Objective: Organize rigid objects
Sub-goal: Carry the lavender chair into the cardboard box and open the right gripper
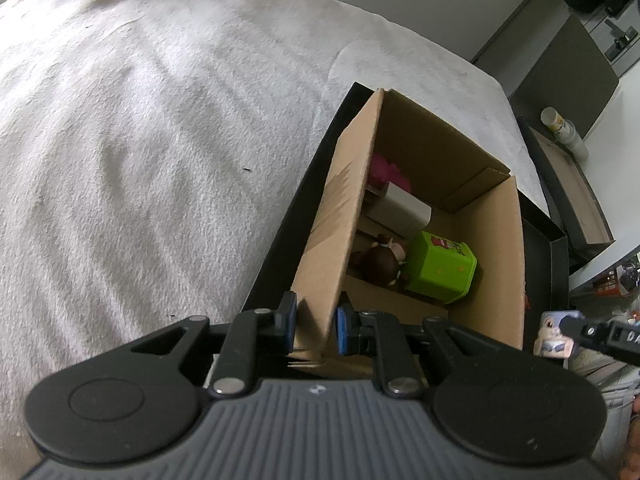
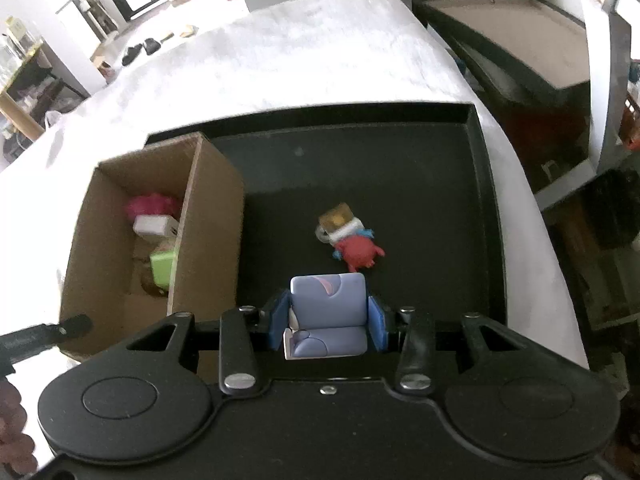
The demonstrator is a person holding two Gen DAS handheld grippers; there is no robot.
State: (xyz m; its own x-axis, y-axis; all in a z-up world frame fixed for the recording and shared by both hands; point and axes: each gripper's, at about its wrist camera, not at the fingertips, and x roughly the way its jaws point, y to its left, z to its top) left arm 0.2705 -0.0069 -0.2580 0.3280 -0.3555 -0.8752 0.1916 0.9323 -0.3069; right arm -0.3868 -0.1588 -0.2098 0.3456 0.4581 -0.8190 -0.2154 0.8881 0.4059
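Left wrist view. My left gripper point(image 1: 316, 326) was clamped on the near wall of the cardboard box point(image 1: 344, 216), one blue pad on each face of the wall. The box stood in the black tray point(image 1: 558, 240), at its left side. Inside the box lay a green plastic container point(image 1: 440, 268), a brown-haired doll point(image 1: 382, 264), a white block point(image 1: 400, 208) and a pink toy point(image 1: 384, 168), close together. The tray rested on a grey-white fleecy cloth point(image 1: 160, 140). At the right edge my right gripper's finger showed, with the lavender toy point(image 1: 554, 336) in it. A second tray point(image 1: 576, 192) and a white bottle point(image 1: 564, 130) lay beyond.

Right wrist view. My right gripper point(image 2: 328, 322) gripped a lavender block-shaped toy point(image 2: 328, 308) between its blue pads, above the near part of the black tray point(image 2: 400, 168). On the tray floor just beyond lay a red figurine point(image 2: 358, 252) touching a small yellow-capped piece point(image 2: 338, 218). The cardboard box point(image 2: 208, 220) stood to the left. Shelves and clutter lined the far room.
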